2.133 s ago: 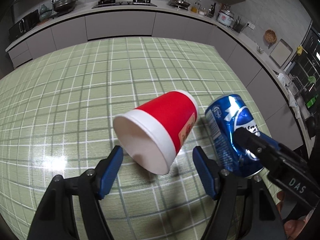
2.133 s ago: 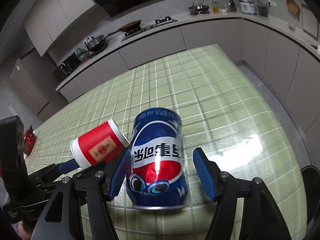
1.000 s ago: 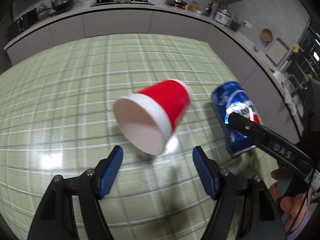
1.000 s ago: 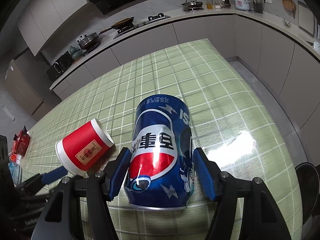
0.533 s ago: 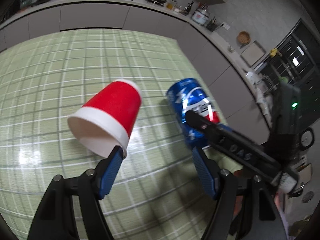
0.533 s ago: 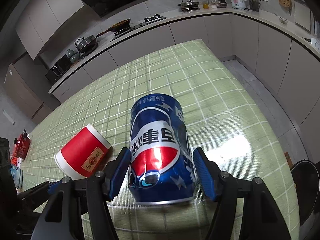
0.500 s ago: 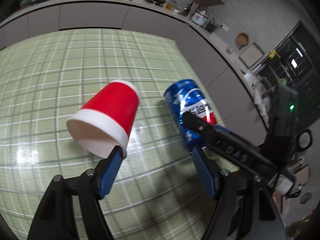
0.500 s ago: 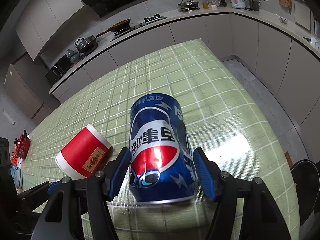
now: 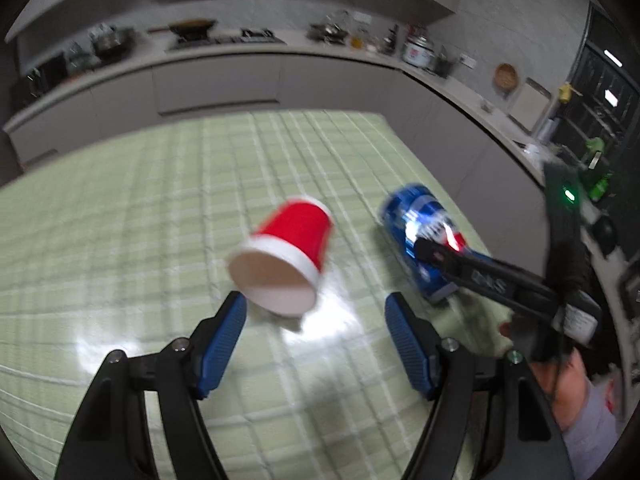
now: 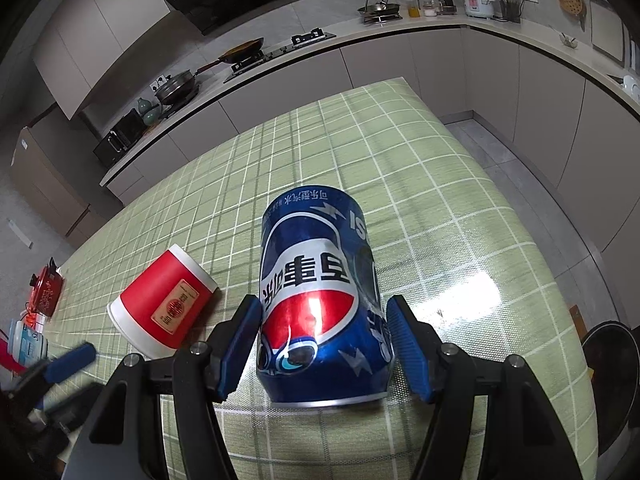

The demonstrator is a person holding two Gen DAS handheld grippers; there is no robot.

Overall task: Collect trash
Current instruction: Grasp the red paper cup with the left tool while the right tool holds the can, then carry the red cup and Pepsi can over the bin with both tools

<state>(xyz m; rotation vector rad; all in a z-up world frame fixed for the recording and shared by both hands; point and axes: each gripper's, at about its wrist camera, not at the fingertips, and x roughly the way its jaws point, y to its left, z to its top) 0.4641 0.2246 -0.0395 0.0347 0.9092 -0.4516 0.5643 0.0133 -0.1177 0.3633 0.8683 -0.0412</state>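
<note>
- Two pieces of trash down on the green checked tablecloth [image 10: 460, 184]: a red paper cup [image 9: 286, 250] and a blue soda can [image 10: 320, 300], both lying on their sides, near each other but apart
- Right gripper [image 10: 322, 344] straddling the can, jaws apart, blue pads just beside the can's flanks; contact on either side too close to call
- Left gripper [image 9: 316, 340] spread wide and holding nothing, cup mouth sitting just ahead of the gap and a touch left of centre; left view blurred
- Step in hand, at a guess: closing on the can, with the cup as the left side's target
- To do it well: keep the pads level on the widest part of the can, squeeze evenly and gently, thin metal likely to dent or squirt out forward if pinched off-centre
- Round body prone to rolling sideways, so close both pads together rather than nudging with one
- Can's long axis running straight away from the right camera, along the fingers, silver rim toward the gripper, far end toward the kitchen counter [image 10: 400, 28]
- Cup's long axis slanted, open white-rimmed mouth facing back toward the left gripper, closed base pointing away and slightly right, toward the can
- For the cup: shift left a little to centre it, grip across the rim band lightly, paper wall easy to crush
</note>
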